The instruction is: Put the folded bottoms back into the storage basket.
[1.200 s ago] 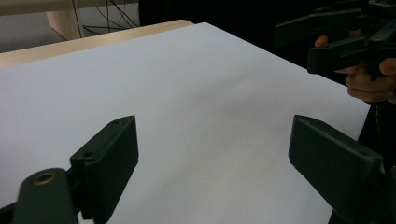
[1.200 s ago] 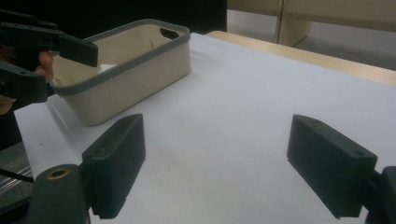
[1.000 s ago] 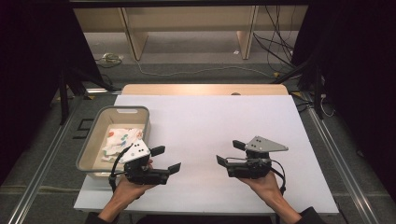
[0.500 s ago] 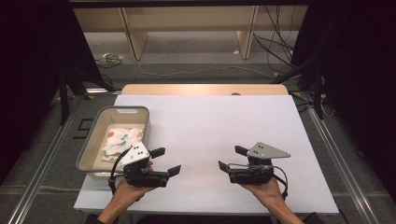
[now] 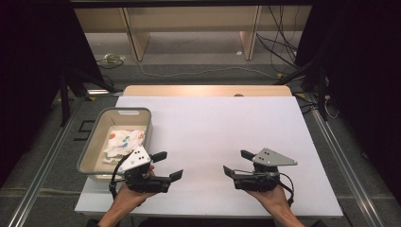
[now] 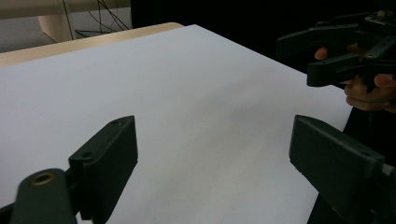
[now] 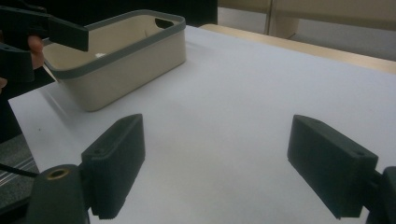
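A beige bin (image 5: 90,146) with a grey rim stands at the table's left and holds a white cloth (image 5: 124,142) with coloured spots. My left gripper (image 5: 169,164) hovers just right of the bin's near corner, open and empty, pointing right. My right gripper (image 5: 235,161) faces it from the near right, open with nothing between its jaws. In the left gripper view my left gripper (image 6: 215,158) spans bare white table, with the right gripper (image 6: 322,51) at the upper right. In the right gripper view my right gripper (image 7: 219,158) points at the bin (image 7: 116,60) and the left gripper (image 7: 42,32).
The white table top (image 5: 213,123) has a wooden strip (image 5: 208,91) along its far edge. Beyond it are wooden furniture legs and cables (image 5: 283,42) on the floor. Metal rails (image 5: 42,175) run along both sides of the table.
My right gripper has drawn back a little toward the table's near edge. The left gripper has hardly moved, and both stay open.
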Demonstrator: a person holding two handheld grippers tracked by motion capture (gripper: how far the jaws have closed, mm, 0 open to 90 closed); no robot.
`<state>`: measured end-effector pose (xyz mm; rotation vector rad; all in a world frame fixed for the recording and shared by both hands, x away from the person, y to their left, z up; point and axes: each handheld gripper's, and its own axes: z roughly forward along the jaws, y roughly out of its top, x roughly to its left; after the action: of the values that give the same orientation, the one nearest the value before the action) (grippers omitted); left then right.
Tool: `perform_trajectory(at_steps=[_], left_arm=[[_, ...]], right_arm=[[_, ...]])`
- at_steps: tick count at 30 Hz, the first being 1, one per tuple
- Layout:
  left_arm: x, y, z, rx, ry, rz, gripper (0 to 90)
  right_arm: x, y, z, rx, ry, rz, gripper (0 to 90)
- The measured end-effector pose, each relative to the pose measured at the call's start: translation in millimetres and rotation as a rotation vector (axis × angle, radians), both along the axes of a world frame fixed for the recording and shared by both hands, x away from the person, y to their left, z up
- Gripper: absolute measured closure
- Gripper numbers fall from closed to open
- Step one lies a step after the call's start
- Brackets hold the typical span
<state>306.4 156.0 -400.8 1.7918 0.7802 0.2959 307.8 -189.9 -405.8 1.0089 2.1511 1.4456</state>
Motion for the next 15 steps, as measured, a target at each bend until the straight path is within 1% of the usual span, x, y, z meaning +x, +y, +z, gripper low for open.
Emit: perform_trajectory(at_steps=[4,11,15], left_arm=[[-0.8,0.9,0.2,-0.011,0.002,0.002,14.1],[0.8,-0.4,-2.4,0.004,-0.002,0.006,11.2],[1.3,-0.4,-2.8,0.004,-0.005,0.007,10.7]], right_arm=[[-0.8,-1.6,-0.2,0.002,0.001,-0.01,17.5],[-0.3,-1.3,-1.3,-0.003,-0.003,-0.017,16.6],[0.6,-1.3,-1.1,0.0,-0.004,-0.019,16.6]])
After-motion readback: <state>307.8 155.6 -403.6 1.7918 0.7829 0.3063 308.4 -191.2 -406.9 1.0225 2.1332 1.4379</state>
